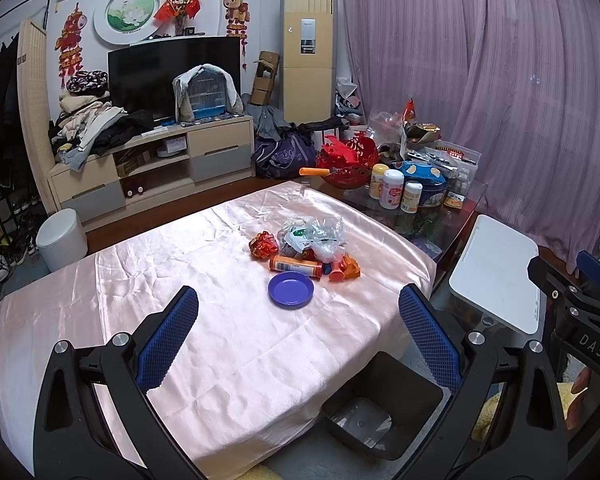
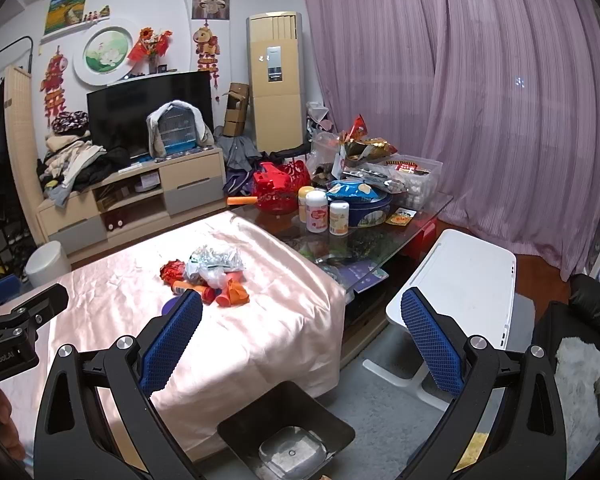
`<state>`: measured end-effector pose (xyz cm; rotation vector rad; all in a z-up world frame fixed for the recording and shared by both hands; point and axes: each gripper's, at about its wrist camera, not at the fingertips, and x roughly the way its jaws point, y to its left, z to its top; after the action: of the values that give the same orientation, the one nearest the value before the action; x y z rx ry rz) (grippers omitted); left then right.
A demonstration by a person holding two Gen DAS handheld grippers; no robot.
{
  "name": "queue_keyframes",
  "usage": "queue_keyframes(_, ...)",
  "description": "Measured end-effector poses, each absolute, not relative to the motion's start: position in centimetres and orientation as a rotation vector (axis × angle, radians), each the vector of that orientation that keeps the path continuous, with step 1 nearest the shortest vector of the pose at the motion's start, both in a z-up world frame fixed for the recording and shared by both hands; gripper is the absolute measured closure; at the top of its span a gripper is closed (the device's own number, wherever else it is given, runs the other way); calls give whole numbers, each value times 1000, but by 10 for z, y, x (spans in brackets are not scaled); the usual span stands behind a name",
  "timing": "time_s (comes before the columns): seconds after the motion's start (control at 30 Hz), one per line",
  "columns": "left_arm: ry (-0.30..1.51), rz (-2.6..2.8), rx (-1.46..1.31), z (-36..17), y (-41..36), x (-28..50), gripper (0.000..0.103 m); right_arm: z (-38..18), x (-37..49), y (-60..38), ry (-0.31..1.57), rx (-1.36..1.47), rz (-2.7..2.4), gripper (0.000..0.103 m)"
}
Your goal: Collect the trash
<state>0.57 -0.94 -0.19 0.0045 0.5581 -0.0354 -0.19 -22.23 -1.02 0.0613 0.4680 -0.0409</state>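
A pile of trash lies mid-table on the pink cloth [image 1: 204, 272]: a crumpled clear plastic bag [image 1: 320, 236], a red foil wrapper [image 1: 263, 245], an orange tube bottle [image 1: 296, 267] and orange scraps [image 1: 346, 270]. A purple plate [image 1: 291, 290] lies just in front of it. The pile also shows in the right wrist view [image 2: 214, 270]. A black bin [image 1: 380, 404] stands on the floor at the table's near edge, also in the right wrist view [image 2: 286, 432]. My left gripper [image 1: 298, 316] is open and empty, above the table's near side. My right gripper [image 2: 302, 320] is open and empty, to the right.
A glass table [image 2: 420, 216] behind holds jars, a blue tin [image 2: 366, 204] and a red basket [image 2: 278, 188]. A white stool [image 2: 464, 280] stands right of the table. A TV cabinet [image 1: 160, 160] and a white round bin [image 1: 62, 244] stand at the back left.
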Motion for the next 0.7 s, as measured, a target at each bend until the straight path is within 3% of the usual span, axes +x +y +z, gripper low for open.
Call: queue_keyframes(0.7, 551, -29, 1, 3, -5, 5, 8, -9, -1, -225, 467, 59, -43, 3)
